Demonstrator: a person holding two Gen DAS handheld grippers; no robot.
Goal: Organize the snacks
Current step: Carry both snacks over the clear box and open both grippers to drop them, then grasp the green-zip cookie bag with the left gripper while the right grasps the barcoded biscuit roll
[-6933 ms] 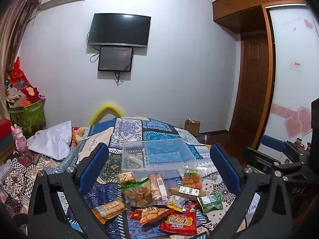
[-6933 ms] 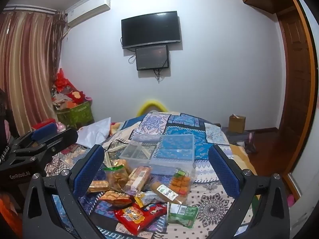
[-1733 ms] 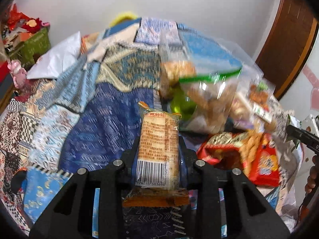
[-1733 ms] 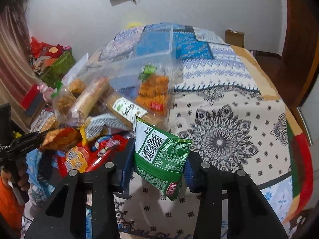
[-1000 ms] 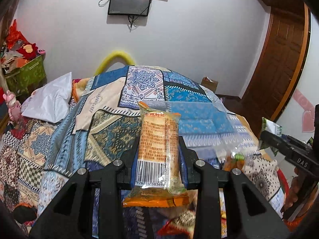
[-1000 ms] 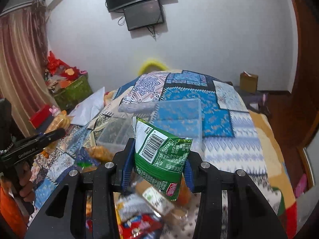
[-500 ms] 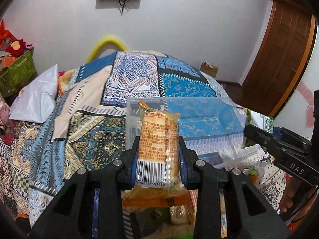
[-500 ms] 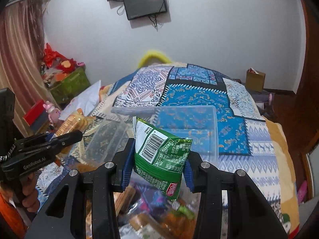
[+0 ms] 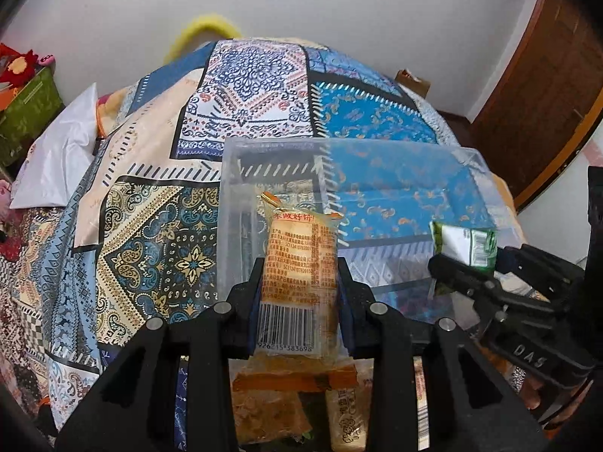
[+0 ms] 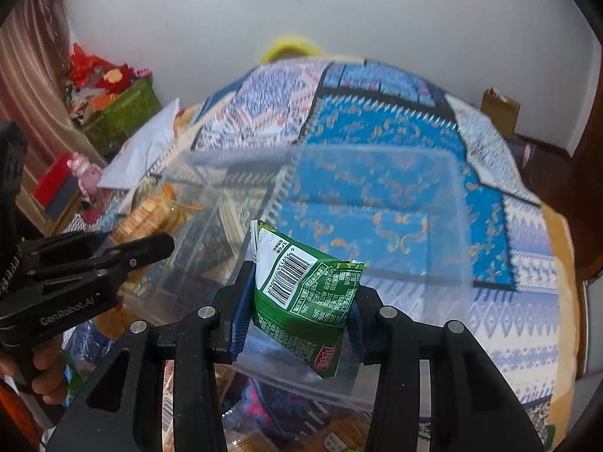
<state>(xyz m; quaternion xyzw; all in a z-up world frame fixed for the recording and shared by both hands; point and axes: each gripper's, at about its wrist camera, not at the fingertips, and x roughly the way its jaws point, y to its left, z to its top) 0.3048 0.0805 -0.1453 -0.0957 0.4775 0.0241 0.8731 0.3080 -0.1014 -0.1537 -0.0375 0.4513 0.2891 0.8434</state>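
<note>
My left gripper is shut on an orange cracker packet and holds it over the near left part of the clear plastic bin. My right gripper is shut on a green snack packet and holds it above the bin's near edge. In the left wrist view the right gripper shows at the right with the green packet. In the right wrist view the left gripper shows at the left with the cracker packet. The bin looks empty inside.
The bin stands on a bed with a patterned quilt. More snack packets lie just below the grippers. A white pillow and a green box are at the left. A wooden door is at the right.
Both grippers have moved forward and tilted down over the clear bin, each still holding its packet. The bin now fills more of both views.
</note>
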